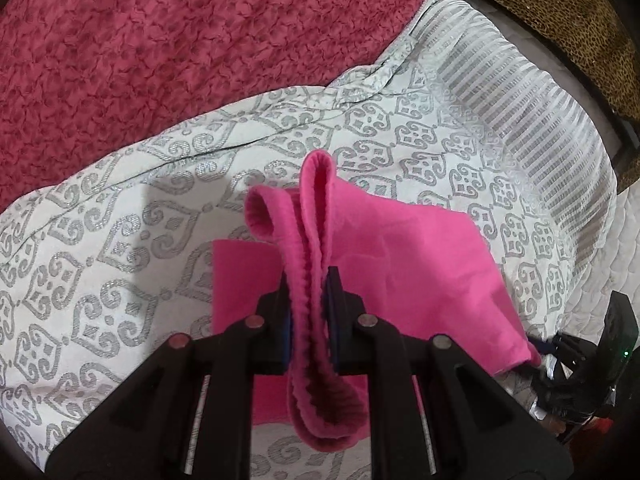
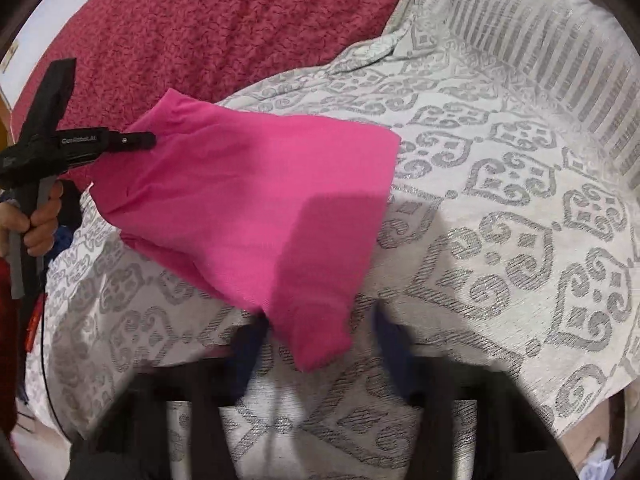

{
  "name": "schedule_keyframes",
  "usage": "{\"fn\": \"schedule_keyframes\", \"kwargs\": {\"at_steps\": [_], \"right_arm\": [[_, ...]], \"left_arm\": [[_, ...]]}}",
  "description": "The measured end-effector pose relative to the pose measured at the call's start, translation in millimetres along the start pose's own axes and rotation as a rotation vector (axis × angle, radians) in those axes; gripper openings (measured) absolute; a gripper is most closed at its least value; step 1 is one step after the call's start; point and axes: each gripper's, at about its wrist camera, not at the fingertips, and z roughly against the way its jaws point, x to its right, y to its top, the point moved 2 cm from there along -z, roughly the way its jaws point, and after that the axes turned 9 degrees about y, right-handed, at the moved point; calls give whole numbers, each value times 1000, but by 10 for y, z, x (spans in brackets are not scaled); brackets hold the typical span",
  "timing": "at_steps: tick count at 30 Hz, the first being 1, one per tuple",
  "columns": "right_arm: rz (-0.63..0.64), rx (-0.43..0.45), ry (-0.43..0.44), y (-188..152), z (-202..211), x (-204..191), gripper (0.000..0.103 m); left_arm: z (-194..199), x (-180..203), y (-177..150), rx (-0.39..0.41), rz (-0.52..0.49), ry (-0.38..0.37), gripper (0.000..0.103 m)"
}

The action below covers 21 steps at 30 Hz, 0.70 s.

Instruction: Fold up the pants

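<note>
Pink pants (image 2: 256,200) lifted over the patterned bedspread (image 2: 500,240), partly folded | left tongs (image 1: 308,300) clamp the bunched waistband | right tongs (image 2: 316,344) blurred, grip on the corner unclear | we judge folding unfinished, laying flat remains

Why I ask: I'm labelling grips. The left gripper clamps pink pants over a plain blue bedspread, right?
No. The left gripper clamps pink pants, but the bedspread is white with a grey pattern, not plain blue, as the left wrist view shows.
</note>
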Motion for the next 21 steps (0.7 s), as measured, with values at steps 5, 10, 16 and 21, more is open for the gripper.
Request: {"fn": "schedule_keyframes", "kwargs": {"at_steps": [5, 10, 16, 21], "right_arm": [[58, 34, -25, -22, 129, -98, 11], [-7, -42, -13, -119, 45, 27, 13], [18, -64, -3, -142, 98, -2, 24], [-9, -33, 40, -79, 171, 12, 29]], "left_arm": [[-51, -47, -23, -7, -8, 21, 16], [-143, -144, -111, -29, 13, 18, 16], [-292, -276, -219, -53, 29, 17, 22], [-313, -468, -262, -53, 68, 76, 49]]}}
